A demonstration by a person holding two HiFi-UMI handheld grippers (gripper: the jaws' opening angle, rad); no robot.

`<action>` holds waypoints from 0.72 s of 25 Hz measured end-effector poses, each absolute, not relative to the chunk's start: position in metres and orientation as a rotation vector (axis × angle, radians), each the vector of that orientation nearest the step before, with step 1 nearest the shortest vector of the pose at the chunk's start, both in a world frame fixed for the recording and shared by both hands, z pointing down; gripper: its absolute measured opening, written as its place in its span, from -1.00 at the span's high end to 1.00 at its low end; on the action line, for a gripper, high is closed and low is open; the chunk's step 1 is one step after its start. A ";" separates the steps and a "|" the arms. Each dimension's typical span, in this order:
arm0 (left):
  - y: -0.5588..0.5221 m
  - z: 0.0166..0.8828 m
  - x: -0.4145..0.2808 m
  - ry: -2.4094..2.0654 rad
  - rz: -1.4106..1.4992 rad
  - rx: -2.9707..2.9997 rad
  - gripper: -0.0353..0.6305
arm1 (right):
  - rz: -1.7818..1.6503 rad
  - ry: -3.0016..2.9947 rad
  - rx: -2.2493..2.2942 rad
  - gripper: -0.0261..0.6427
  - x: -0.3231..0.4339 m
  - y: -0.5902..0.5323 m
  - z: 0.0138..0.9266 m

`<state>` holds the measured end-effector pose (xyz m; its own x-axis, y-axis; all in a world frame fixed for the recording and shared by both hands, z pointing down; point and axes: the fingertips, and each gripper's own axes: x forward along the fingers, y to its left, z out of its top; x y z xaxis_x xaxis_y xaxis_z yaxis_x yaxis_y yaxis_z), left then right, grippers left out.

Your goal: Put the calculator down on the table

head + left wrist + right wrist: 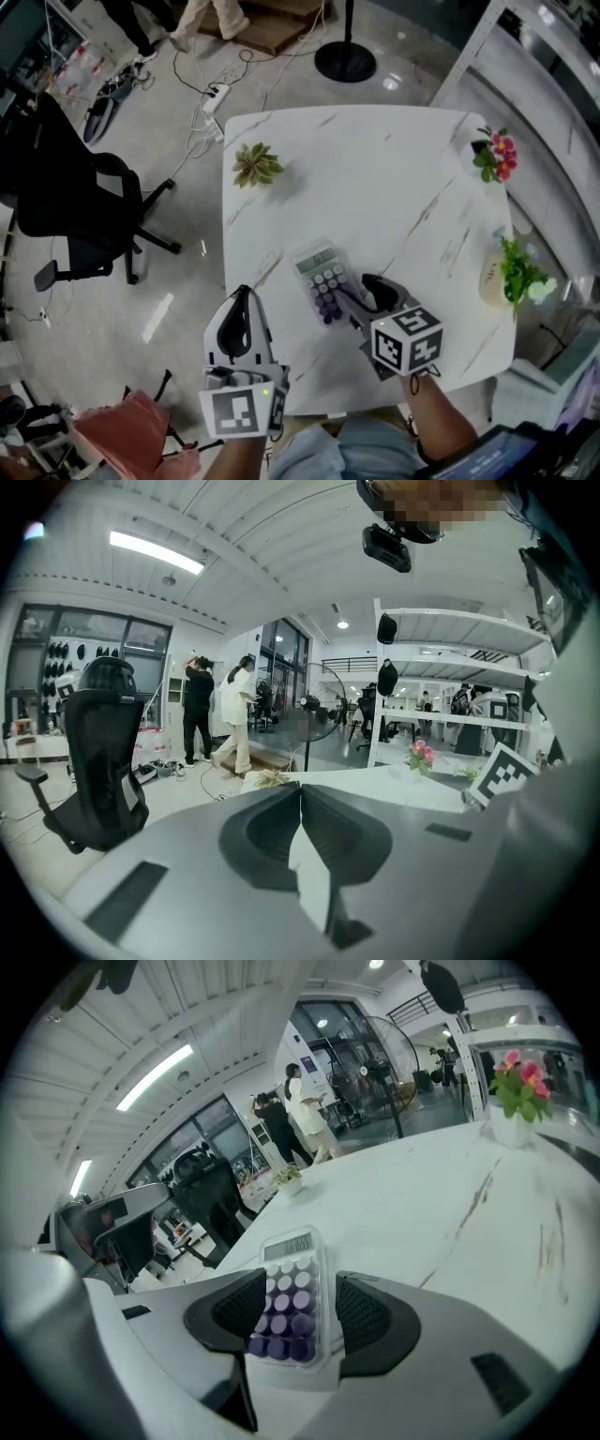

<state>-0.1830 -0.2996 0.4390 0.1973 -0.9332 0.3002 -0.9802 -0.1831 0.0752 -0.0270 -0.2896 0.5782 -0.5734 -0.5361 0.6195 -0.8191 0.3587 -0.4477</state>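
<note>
Straddling calculator (287, 1302), right tongs (306, 1312) wide apart

- Left claw (244, 298), low on the left of the head view, points slightly downward with its two jaws pressed together.
- Right claw (361, 292), low on the right, tilts down more steeply, jaws spread wide apart.
- A forearm (439, 424) extends behind the right claw.

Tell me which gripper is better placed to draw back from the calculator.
Right. The right gripper straddles the white calculator with purple round keys, jaws open, on the white marble table; the left gripper is shut, off to the side.
</note>
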 end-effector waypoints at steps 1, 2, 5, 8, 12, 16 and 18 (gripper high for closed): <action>-0.297 0.433 -0.181 -1.827 0.275 2.228 0.87 | 1.020 -2.279 1.199 0.17 -0.026 -0.291 0.566; -0.295 0.426 -0.179 -1.831 0.272 2.234 0.87 | 0.972 -2.307 1.208 0.18 -0.026 -0.294 0.551; -0.292 0.392 -0.172 -1.861 0.217 2.254 0.87 | 0.819 -2.424 1.253 0.21 -0.027 -0.303 0.491; -0.288 0.350 -0.166 -1.901 0.140 2.282 0.87 | 0.637 -2.541 1.318 0.38 -0.026 -0.308 0.424; -0.279 0.296 -0.158 -1.940 0.056 2.326 0.87 | 0.400 -2.640 1.380 0.54 -0.022 -0.304 0.352; -0.265 0.255 -0.153 -1.993 0.009 2.370 0.87 | 0.242 -2.668 1.443 0.83 -0.014 -0.294 0.308; -0.260 0.241 -0.151 -2.019 -0.012 2.390 0.87 | 0.196 -2.686 1.455 0.87 -0.010 -0.290 0.293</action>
<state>-0.1510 -0.2603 0.2407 0.1669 -0.9860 0.0026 -0.9859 -0.1668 0.0150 -0.0104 -0.2896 0.2927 -0.5454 -0.8279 0.1312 -0.8381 0.5404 -0.0739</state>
